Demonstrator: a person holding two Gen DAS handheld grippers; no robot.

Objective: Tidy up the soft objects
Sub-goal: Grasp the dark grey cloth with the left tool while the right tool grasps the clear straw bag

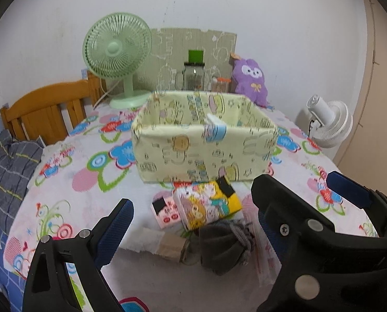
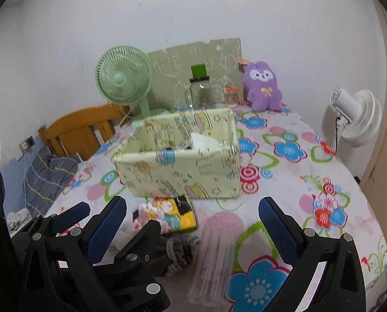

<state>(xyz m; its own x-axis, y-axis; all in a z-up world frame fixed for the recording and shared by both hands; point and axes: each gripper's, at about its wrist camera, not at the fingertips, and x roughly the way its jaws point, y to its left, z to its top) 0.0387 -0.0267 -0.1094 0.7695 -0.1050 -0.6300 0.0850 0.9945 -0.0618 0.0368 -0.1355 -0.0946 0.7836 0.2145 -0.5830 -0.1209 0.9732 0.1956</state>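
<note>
Yellow fabric box (image 1: pixel 203 143) sits mid-worktop as my sorting bin, so I keep both hand-held grippers low in front of it. The left hand-held gripper (image 1: pixel 193 223) and right hand-held gripper (image 2: pixel 193 223) both gape wide, empty. Just before the box lie the cartoon-print pack (image 1: pixel 209 206), grey drawstring pouch (image 1: pixel 223 244) and clear sleeve (image 2: pixel 212 257), within reach.

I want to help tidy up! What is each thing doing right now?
left gripper: open, empty.
right gripper: open, empty.
fabric box: upright, open top, something white inside.
yellow cartoon cloth: folded, outside box.
grey drawstring pouch: crumpled on table.
green fan: upright.
</note>
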